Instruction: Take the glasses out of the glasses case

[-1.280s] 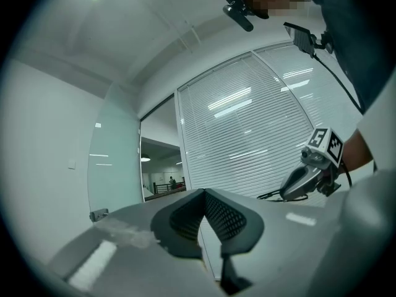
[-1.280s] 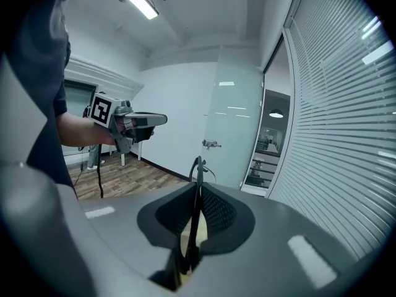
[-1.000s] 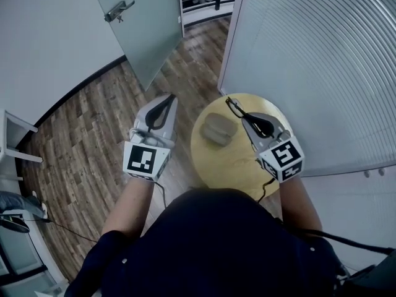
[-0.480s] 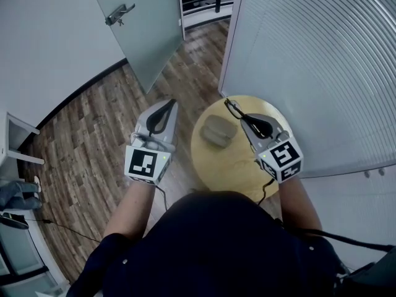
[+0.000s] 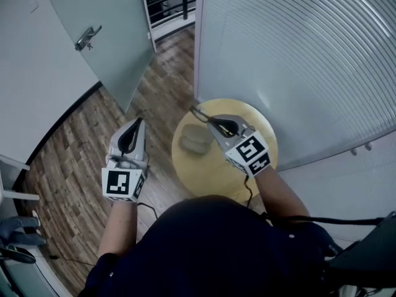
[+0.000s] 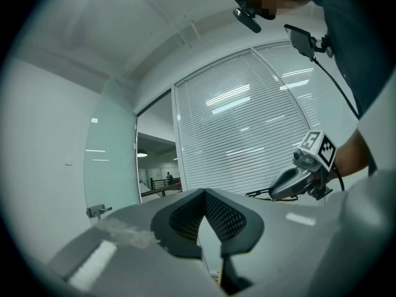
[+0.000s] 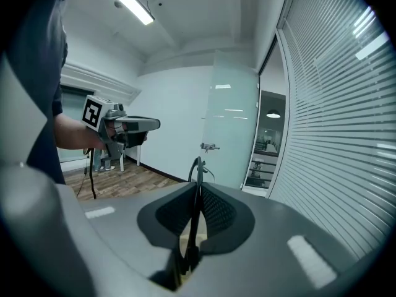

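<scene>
A closed grey glasses case (image 5: 196, 140) lies on the round wooden table (image 5: 192, 169). My right gripper (image 5: 212, 121) is held above the table's far side, shut on black glasses (image 5: 199, 111) that stick out past its tips. In the right gripper view the thin black frame (image 7: 198, 166) stands clamped between the pads. My left gripper (image 5: 137, 122) hangs over the floor to the left of the table, shut and with nothing in it. Its pads meet at the tips in the left gripper view (image 6: 203, 192), where the right gripper (image 6: 275, 190) also shows.
A slatted blind wall (image 5: 297, 54) runs close behind the table. A frosted glass door with a lever handle (image 5: 86, 37) stands ajar at the upper left. Wood flooring (image 5: 68, 153) lies to the left, and a cable trails from each gripper.
The head view has swung, so the table and both grippers sit further left and lower in the picture. Neither gripper has moved relative to the table, and the grip on the glasses is unchanged.
</scene>
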Demonstrator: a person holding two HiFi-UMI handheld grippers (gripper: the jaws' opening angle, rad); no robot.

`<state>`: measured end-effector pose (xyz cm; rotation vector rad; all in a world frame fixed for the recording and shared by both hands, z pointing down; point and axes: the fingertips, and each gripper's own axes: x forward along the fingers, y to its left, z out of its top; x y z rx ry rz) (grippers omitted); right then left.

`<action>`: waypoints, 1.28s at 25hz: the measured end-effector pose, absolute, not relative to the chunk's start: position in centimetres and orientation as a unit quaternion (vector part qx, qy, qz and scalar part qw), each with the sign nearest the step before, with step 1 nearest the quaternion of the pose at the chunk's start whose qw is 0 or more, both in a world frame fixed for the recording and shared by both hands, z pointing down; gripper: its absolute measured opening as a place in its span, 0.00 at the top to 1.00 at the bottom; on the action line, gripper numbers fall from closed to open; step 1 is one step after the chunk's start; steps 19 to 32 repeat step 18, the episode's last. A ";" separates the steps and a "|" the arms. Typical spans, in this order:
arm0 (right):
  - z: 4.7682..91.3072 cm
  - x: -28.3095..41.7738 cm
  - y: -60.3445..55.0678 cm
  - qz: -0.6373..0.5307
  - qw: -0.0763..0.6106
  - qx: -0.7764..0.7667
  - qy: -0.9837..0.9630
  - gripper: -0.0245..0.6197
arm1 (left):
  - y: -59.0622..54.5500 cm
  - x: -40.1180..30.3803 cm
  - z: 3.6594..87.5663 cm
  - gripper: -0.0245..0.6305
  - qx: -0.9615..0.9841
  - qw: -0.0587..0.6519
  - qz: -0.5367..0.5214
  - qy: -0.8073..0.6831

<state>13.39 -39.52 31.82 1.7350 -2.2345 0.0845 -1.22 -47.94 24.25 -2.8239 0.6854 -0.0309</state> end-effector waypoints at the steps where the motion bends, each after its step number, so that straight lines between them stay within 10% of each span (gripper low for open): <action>1: 31.6 13.0 -39.8 0.031 0.153 0.602 -0.783 0.91 | -48.1 -1.8 24.0 0.95 -0.964 0.118 -0.011 0.240; 32: 29.5 16.0 -40.3 0.035 0.154 0.617 -0.771 0.91 | -50.0 -0.3 21.7 0.95 -0.963 0.111 0.006 0.245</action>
